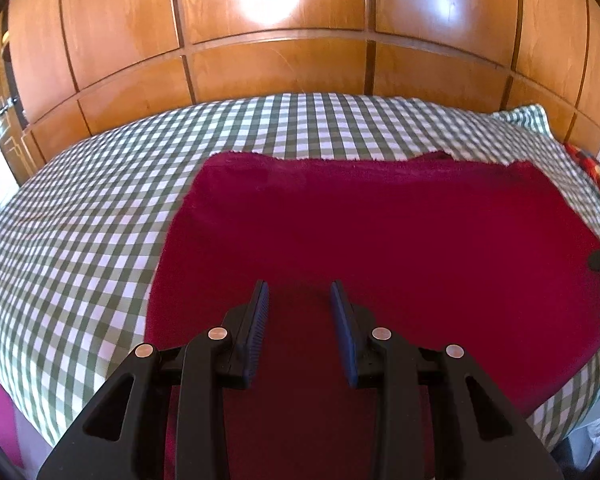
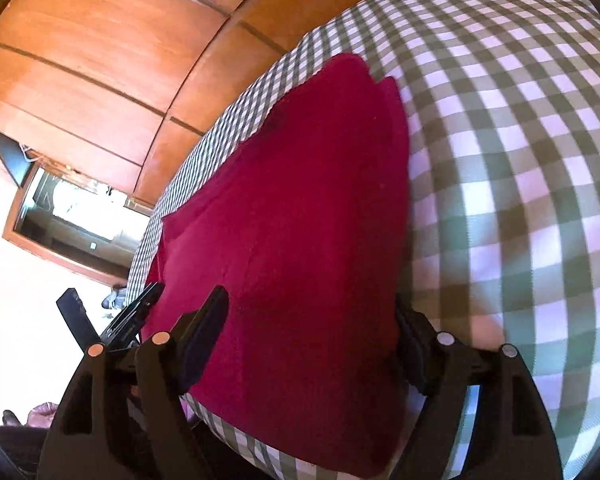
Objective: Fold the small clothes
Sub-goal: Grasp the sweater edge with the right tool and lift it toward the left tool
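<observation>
A: In the left wrist view, where is the deep red terry cloth garment [image 1: 380, 232]?

B: Spread flat on the green-and-white checked bed cover [image 1: 80, 216], ready for folding. The left gripper [image 1: 300, 300] hovers above its near edge, jaws released and parted, nothing between them.

A: And the right wrist view?

B: The right gripper [image 2: 308, 312] has its jaws wide apart, straddling the garment's edge [image 2: 300, 220]; cloth lies between them, not clamped.

Right tool [image 2: 308, 312] stands open astride the red cloth [image 2: 300, 220], which lies on a green-checked bed [image 2: 520, 160]; wooden panelling [image 2: 100, 40] behind.
</observation>
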